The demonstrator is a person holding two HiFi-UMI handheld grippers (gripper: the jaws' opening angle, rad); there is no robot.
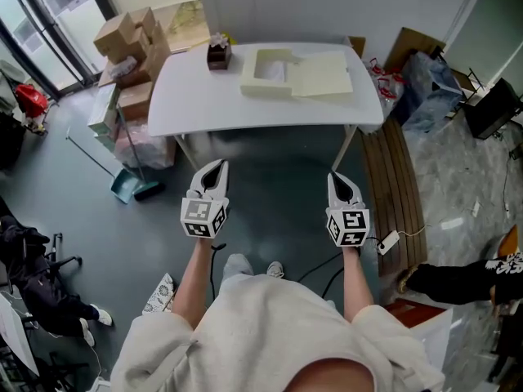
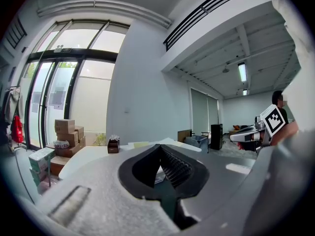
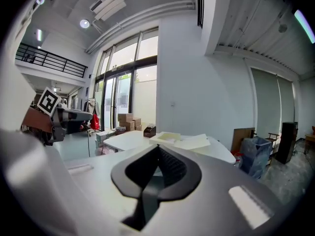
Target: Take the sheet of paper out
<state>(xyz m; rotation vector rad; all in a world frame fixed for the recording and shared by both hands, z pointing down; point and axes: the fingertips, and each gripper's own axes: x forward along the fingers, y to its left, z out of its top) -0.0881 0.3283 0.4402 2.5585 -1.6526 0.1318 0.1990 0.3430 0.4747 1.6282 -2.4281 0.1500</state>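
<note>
Plainly two grippers, left gripper [image 1: 216, 165] and right gripper [image 1: 336, 176], each have their jaws pressed together on nothing, short of one white table [image 1: 188, 96]. One open cream box [image 1: 263, 86] lies there. Only the head view looks into its tray, where the sheet of paper [image 1: 275, 72] shows faintly.

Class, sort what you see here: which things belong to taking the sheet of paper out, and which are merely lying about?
Belongs to the job:
- open cream box on the white table
- pale sheet, apparently inside the box
- left gripper and right gripper, both shut and empty

Lying about:
- small brown box
- cardboard boxes
- dustpan
- wooden bench
</note>
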